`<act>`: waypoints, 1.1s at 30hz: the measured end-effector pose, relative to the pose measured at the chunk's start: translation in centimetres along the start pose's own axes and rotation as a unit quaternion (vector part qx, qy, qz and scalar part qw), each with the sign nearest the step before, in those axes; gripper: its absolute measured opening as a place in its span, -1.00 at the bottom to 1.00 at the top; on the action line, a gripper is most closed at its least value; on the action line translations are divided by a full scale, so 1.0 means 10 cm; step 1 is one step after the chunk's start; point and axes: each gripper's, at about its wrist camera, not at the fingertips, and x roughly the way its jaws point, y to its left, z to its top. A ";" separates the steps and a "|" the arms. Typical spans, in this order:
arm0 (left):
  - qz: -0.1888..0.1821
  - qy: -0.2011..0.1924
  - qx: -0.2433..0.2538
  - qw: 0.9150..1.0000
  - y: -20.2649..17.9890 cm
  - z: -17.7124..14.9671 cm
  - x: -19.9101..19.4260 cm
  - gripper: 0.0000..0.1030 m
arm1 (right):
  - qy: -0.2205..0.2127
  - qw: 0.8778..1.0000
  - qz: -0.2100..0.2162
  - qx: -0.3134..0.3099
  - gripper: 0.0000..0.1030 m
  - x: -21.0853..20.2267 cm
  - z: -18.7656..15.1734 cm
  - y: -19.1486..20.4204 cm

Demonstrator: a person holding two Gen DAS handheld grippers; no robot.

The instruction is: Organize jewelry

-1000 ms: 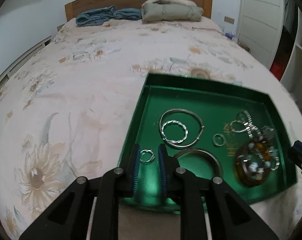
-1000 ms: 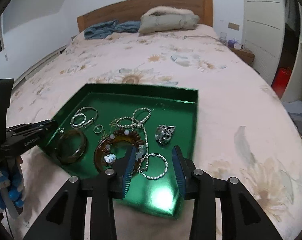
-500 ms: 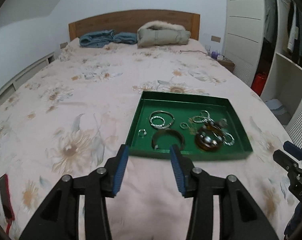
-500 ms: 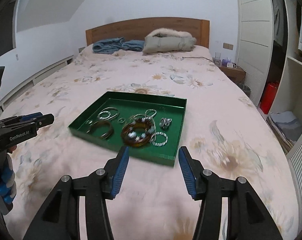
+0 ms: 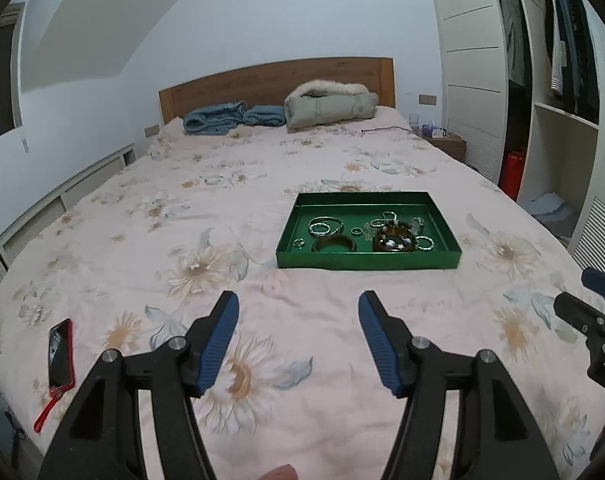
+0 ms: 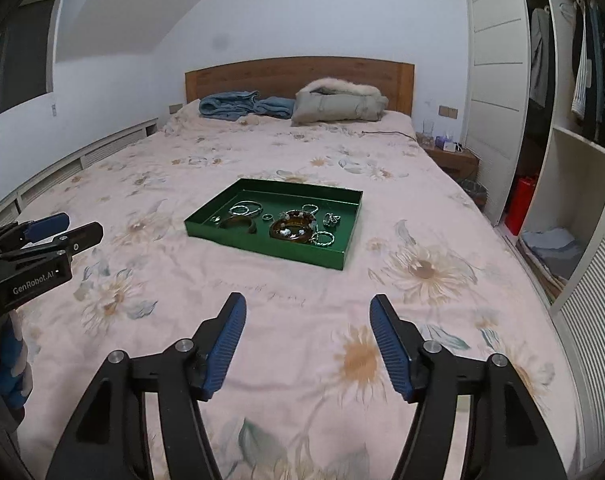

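Note:
A green tray (image 5: 366, 261) lies on the floral bed and also shows in the right wrist view (image 6: 270, 246). It holds silver bangles (image 5: 324, 226), a small ring (image 5: 299, 243), a dark bangle (image 5: 335, 244), an amber bead bracelet (image 5: 394, 240) and a twisted silver ring (image 6: 323, 239). My left gripper (image 5: 298, 320) is open and empty, well back from the tray over the bedspread. My right gripper (image 6: 307, 322) is open and empty, also well back from the tray.
A red phone (image 5: 60, 354) lies at the bed's near left edge. Blue clothes (image 5: 232, 117) and a folded coat (image 5: 330, 104) lie by the wooden headboard. A wardrobe (image 6: 574, 128) and a bedside table (image 6: 452, 156) stand to the right.
Both grippers have pulled far back and up from the tray and opened wider. The small ring that was between the left fingers stays in the tray.

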 end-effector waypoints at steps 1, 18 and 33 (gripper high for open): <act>0.000 -0.003 0.000 1.000 0.00 -0.03 -0.08 0.18 | -0.003 1.000 -0.001 -0.002 0.36 -0.07 -0.03 0.01; 0.015 -0.046 0.001 0.999 0.08 -0.32 -0.80 0.18 | -0.025 1.000 -0.003 -0.004 0.76 -0.65 -0.28 0.16; 0.008 -0.048 -0.002 0.999 0.08 -0.42 -1.00 0.19 | -0.036 0.999 -0.014 0.000 0.84 -0.86 -0.37 0.17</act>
